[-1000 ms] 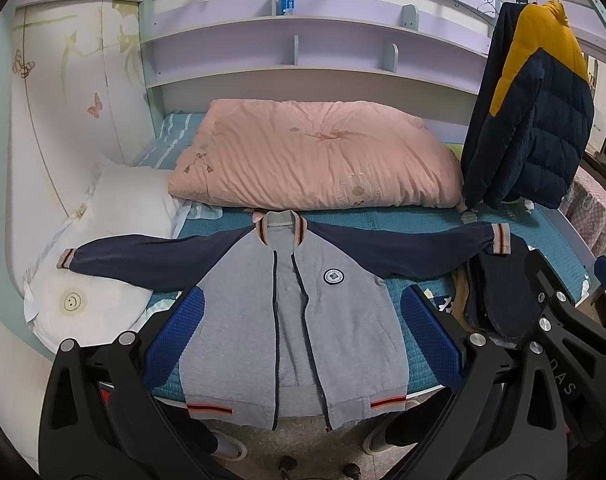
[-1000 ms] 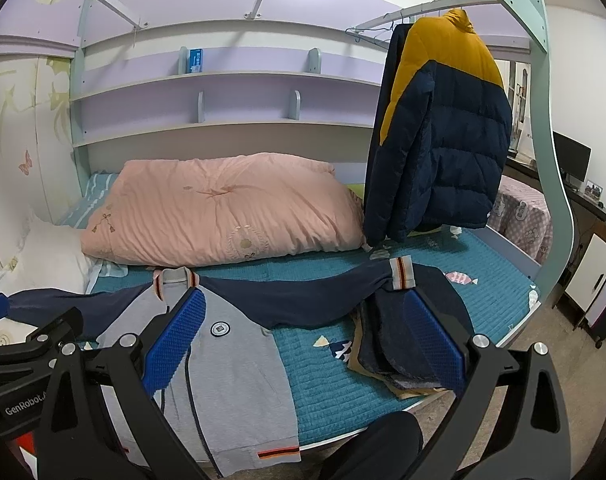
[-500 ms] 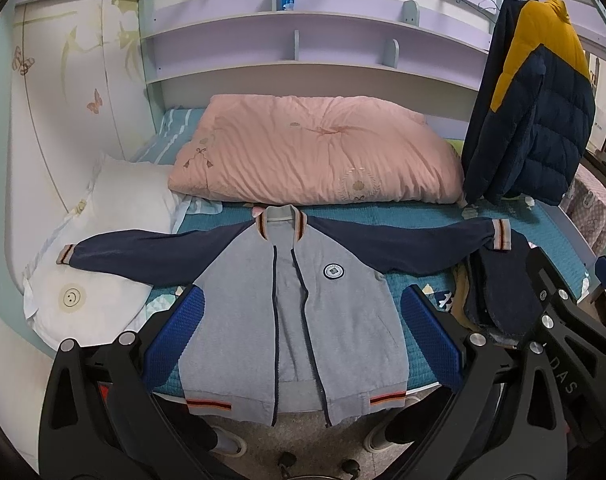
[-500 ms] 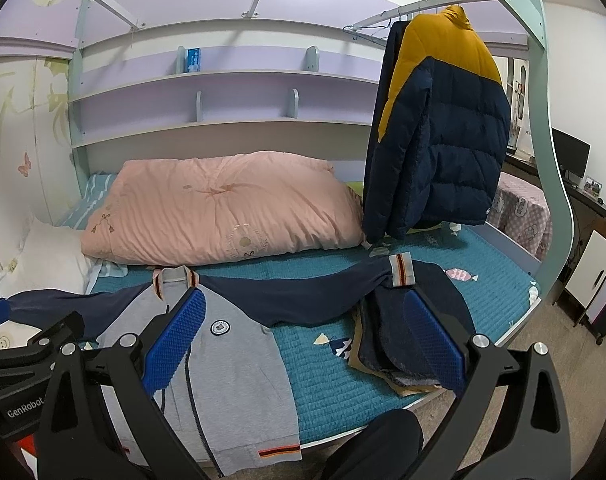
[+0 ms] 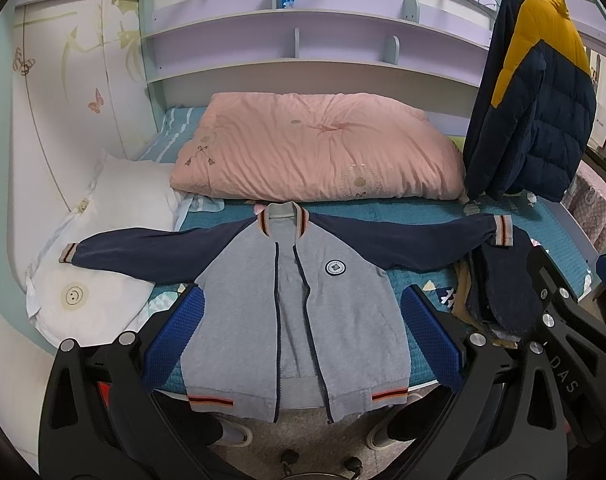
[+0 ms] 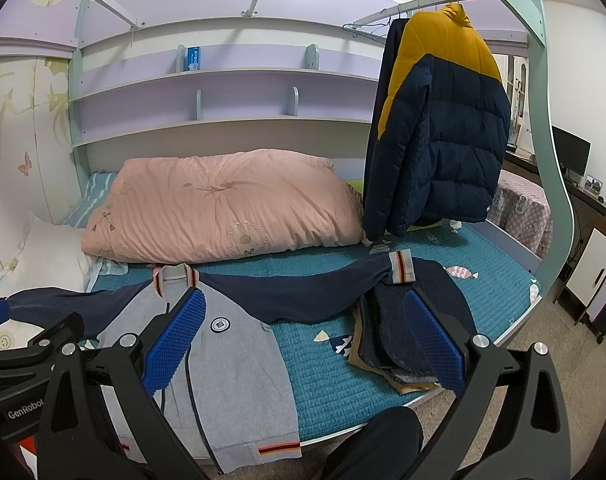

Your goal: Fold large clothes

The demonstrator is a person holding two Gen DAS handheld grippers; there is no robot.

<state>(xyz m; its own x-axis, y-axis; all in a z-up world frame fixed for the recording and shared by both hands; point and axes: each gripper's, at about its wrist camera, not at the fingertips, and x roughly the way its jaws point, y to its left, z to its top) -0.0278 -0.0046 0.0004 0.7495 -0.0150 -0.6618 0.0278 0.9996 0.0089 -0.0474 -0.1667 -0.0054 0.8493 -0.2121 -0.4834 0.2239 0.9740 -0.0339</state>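
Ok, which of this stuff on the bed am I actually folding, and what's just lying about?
For the job:
- grey and navy jacket, spread flat, unfolded
- folded dark clothes stack
- left gripper and right gripper, both open

Lying about:
- pink quilt
- white pillow
- hanging puffer coat

both views have been shifted slightly closer to the jacket [image 5: 295, 312], now seen a little larger; nothing else is altered.

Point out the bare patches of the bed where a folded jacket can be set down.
One free patch of teal bedspread lies between the grey jacket and the folded dark pile. Another lies right of that pile, toward the bed's right edge. The back is crowded by the pink quilt, the left by the white pillow.
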